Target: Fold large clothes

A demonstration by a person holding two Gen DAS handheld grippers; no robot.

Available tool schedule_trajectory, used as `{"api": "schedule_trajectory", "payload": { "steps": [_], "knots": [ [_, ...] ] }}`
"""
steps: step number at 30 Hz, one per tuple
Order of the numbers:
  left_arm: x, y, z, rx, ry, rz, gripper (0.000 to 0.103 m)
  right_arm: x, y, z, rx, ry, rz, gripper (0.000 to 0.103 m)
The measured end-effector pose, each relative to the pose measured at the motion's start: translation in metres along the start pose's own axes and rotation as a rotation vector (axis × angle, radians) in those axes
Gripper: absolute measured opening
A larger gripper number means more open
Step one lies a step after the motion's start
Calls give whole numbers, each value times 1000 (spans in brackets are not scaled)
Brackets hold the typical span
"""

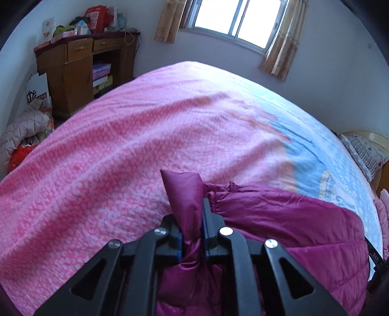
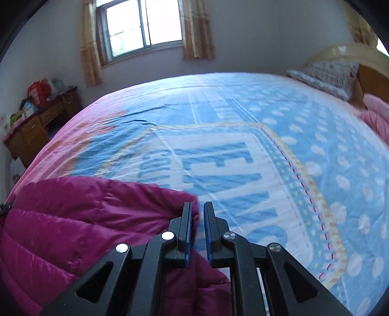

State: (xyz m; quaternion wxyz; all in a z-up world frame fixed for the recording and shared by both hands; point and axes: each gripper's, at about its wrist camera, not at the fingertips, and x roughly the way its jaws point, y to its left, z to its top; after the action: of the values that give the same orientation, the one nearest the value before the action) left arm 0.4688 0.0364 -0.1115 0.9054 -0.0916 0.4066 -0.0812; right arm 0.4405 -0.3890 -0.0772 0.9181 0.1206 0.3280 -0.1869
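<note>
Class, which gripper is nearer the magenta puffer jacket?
Left. The left gripper is clamped on the magenta puffer jacket; the right gripper hovers at its edge, slightly open and empty.

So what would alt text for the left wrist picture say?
The left gripper pinches a bunched fold of a magenta puffer jacket above a bed with a pink blanket. Behind stand a cluttered wooden desk and a bright curtained window.
</note>
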Motion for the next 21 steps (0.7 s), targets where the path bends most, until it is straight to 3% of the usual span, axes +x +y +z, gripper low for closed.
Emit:
{"api": "schedule_trajectory", "payload": {
  "steps": [3, 9, 10, 12, 13, 14, 16, 18, 21],
  "knots": [
    [4, -5, -3, 8, 21, 21, 21, 16, -13, -3, 71, 90, 38, 10],
    [6, -17, -4, 46, 22, 83, 26, 4, -9, -2, 61, 78, 11, 10],
    [6, -18, -4, 46, 21, 91, 28, -3, -12, 2, 66, 51, -18, 10],
    [6, -16, -3, 38, 21, 88, 29, -40, -19, 4, 68, -97, -158, 10],
    [7, -15, -3, 37, 22, 86, 29, -75, -15, 5, 51, -216, -260, 10],
    [6, -15, -3, 38, 22, 88, 30, -92, -10, 5, 32, -263, -288, 10],
    [8, -17, -2, 46, 22, 102, 31, -122, 15, 11, -64, -291, -206, 10],
    [8, -20, -2, 58, 21, 128, 35, -132, 49, 16, -138, -227, -59, 10],
    [7, -21, -2, 63, 14, 185, 51, -118, 95, 23, -124, -90, 155, 10]
  ]
}}
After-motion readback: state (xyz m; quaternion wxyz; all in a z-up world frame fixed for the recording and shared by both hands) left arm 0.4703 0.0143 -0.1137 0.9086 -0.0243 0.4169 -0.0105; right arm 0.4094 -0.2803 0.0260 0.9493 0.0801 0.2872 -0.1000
